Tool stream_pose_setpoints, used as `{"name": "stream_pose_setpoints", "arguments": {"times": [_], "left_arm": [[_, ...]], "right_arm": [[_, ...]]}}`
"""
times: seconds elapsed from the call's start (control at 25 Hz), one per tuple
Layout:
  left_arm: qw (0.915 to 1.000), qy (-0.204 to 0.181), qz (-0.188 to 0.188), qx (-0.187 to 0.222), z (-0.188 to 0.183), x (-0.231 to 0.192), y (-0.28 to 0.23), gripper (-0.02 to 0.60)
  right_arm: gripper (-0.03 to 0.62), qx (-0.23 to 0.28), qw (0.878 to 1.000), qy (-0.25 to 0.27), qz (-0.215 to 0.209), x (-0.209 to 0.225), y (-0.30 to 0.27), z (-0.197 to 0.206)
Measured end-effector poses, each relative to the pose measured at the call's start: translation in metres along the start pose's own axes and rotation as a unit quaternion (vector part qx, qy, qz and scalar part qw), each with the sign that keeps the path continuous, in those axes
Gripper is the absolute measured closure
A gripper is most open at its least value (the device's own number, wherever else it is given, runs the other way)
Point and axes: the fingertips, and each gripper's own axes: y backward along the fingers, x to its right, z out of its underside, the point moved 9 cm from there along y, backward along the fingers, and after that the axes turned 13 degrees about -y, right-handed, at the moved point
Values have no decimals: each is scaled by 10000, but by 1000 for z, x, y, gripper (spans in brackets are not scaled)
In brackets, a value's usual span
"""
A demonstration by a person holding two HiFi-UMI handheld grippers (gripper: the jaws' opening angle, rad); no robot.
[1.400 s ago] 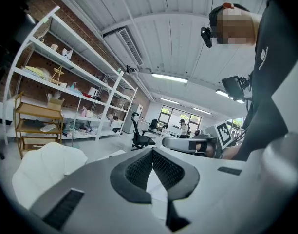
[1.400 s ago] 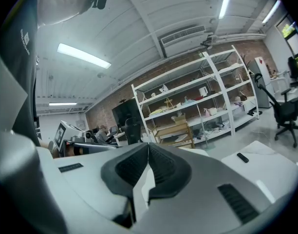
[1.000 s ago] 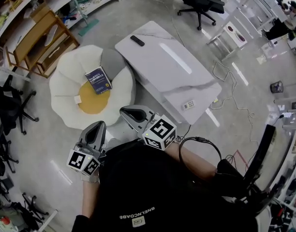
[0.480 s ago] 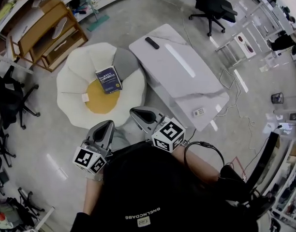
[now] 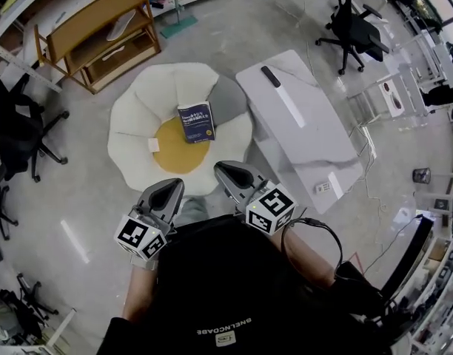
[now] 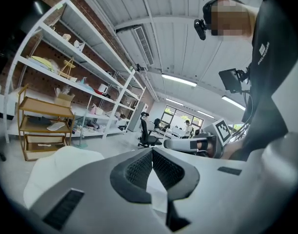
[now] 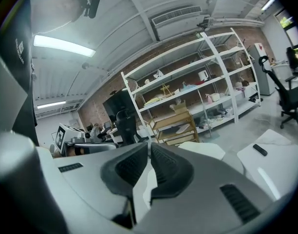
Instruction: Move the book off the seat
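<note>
Head view showed the book lying mid-seat beside the table, while left gripper and right gripper, fingers pressed together and empty, hung near the body, presumably since no reach had begun.

The book lies on the seat, right of its middle and toward its far edge, partly over the round centre pad. The seat stands on the floor, with the bench just beside it on the right. A remote control lies near the bench's far left corner. A small keypad device, perhaps another remote, lies by its near right corner. A wooden shelf unit stands behind the seat to the left, and an office chair stands behind the bench. The left tool and right tool sit side by side at the seat's near edge.
</note>
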Motion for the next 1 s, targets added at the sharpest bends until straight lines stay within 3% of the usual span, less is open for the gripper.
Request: {"name": "stream_pose_setpoints", "arguments": {"times": [0.48,1.0], "left_arm": [[9996,282,85,-30,13,-83,36,575],[9952,672,-660,-274,20,-89,-10,575]], "right_arm": [[579,-626,9977,106,-251,-30,-93,5],[526,-1352,9898,-220,-384,38,-112,-7]]}}
